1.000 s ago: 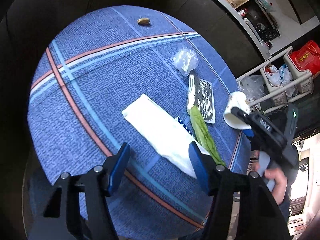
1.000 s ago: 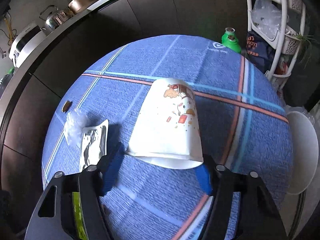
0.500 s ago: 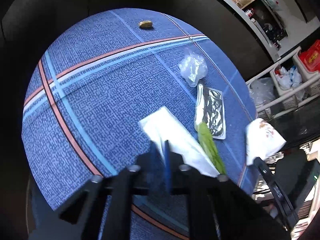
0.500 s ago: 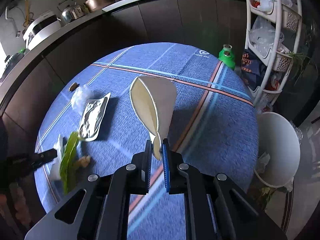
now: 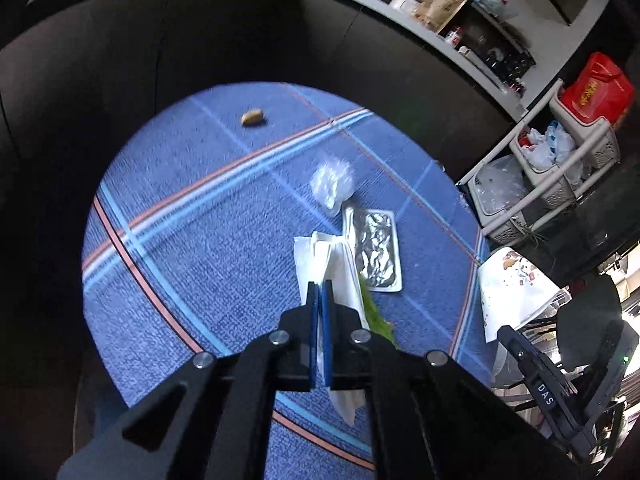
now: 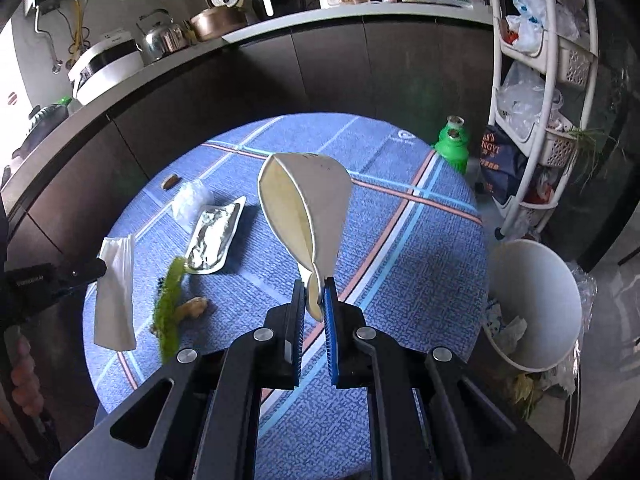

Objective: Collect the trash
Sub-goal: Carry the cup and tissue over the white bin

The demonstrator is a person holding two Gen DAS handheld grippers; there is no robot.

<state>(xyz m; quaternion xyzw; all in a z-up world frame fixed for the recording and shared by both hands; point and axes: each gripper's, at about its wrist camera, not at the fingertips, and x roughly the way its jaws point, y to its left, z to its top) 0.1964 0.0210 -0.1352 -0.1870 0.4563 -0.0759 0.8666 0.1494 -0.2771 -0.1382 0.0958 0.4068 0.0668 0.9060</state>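
I see a blue tablecloth with red and light-blue stripes, a white napkin, a silver pouch and a cream-lined paper cup.

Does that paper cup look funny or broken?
Yes. The cup is squashed flat where the right gripper pinches its rim, so its mouth is a narrow slit instead of round. It hangs in the air above the table, not standing on it.

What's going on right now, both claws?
Left gripper shut on napkin. Right gripper shut on squashed cup. Bin at table's right, nothing blocking.
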